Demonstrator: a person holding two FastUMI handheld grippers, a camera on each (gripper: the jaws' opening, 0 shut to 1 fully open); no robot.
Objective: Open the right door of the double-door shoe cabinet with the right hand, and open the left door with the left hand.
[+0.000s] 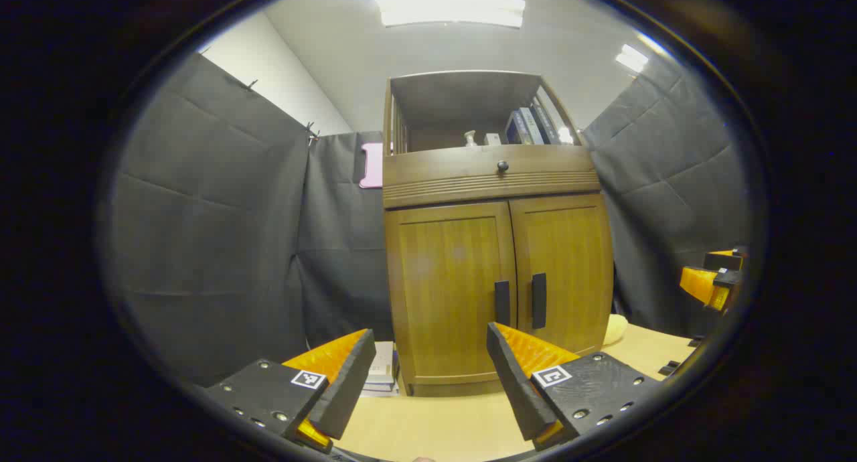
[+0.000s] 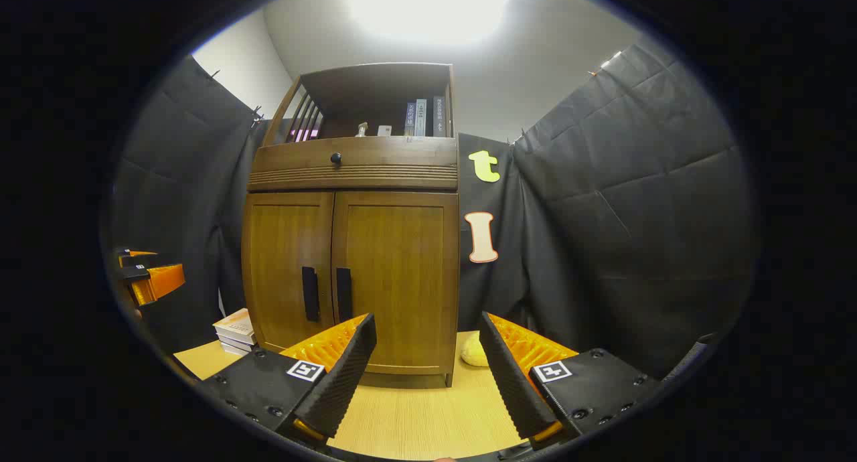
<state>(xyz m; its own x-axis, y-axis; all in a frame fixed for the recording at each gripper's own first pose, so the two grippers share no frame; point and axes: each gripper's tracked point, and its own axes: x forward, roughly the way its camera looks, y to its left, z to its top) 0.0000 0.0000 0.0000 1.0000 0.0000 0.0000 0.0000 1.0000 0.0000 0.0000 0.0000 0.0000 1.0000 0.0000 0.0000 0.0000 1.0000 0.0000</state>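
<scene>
I have the cabinet (image 1: 495,274) standing on the table (image 1: 428,428) ahead of me, both doors closed. My left gripper (image 1: 432,361) has its jaws wide and holds nothing, well short of the left door (image 1: 448,288) and its handle (image 1: 502,302). My right gripper (image 2: 427,348) is also spread wide and empty, facing the right door (image 2: 395,274) with its handle (image 2: 343,294). Books (image 2: 234,329) lie stacked beside the cabinet's left side.
</scene>
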